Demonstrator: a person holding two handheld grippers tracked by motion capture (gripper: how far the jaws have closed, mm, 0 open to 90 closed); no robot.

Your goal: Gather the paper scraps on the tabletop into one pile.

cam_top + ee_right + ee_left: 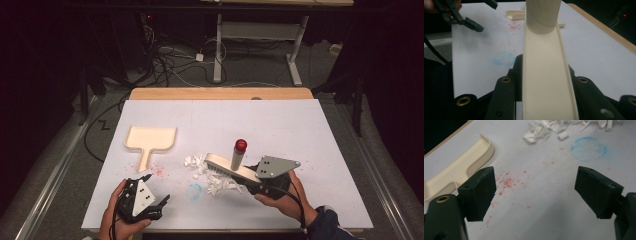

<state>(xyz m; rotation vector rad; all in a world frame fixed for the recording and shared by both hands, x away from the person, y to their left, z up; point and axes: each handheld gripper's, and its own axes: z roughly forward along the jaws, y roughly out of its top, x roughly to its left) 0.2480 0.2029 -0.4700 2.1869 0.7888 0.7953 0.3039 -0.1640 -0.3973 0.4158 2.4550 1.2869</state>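
A cream dustpan (150,138) lies flat on the white sheet at the left, its handle toward me. My right gripper (256,180) is shut on the end of a cream brush (227,169). The brush's upright handle has a red tip (241,145). Its bristles rest in a pile of white paper scraps (212,181). In the right gripper view the brush back (544,75) runs away between the jaws. My left gripper (156,187) is open and holds nothing, near the front edge just short of the dustpan handle (461,167), above red specks (507,182).
A blue ring stain (588,148) marks the sheet between the grippers, close to the scraps (544,130). The white sheet (300,130) covers a wooden table whose bare far edge (220,93) shows. Beyond it stand desk legs (218,50) and floor cables.
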